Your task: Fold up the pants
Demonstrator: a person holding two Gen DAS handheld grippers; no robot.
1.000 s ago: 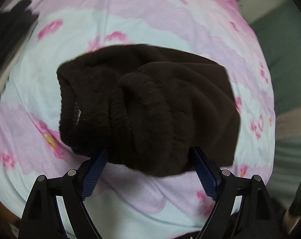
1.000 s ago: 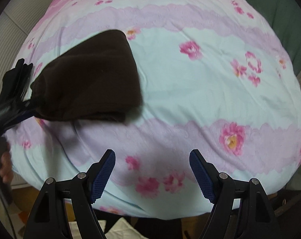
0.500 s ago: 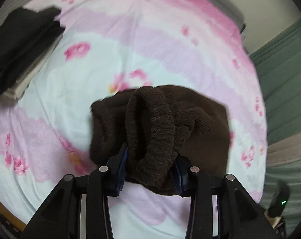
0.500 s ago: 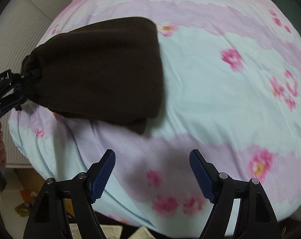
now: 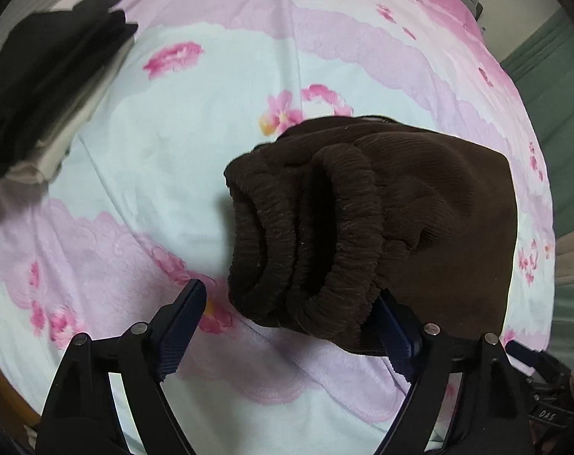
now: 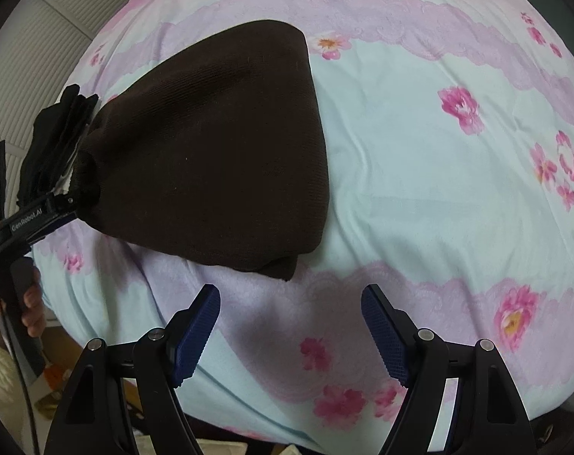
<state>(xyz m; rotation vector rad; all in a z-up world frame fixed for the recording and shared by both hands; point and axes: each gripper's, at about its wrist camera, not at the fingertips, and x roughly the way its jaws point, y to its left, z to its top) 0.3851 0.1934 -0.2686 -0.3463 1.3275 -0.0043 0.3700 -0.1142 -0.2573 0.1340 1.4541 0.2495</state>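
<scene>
While the folded dark brown ribbed-knit pants (image 5: 381,227) lie on the pale blue and pink floral bedspread (image 5: 211,113), the left gripper (image 5: 287,326) stands over their bunched elastic waistband with its two blue-padded fingers spread wide. The left finger (image 5: 180,326) is clear of the cloth, with bedspread showing between it and the fabric; the right finger (image 5: 393,333) sits against or just under the waistband's edge, though the fold hides the contact, so it is hard to say whether it touches. Nothing is pinched between the pads. In the right wrist view the pants (image 6: 218,151) spread as a broad, flat wedge across the left half of the bedspread (image 6: 419,151), their gathered waistband end pointing toward the bed's left edge, where the left gripper (image 6: 65,206) meets them. The right gripper (image 6: 290,326) hangs near the bed's near edge with its fingers wide apart and nothing between them, well apart from the pants. A stack of folded black and cream clothes (image 5: 47,87) rests at the far left corner of the bed, apart from the pants.
</scene>
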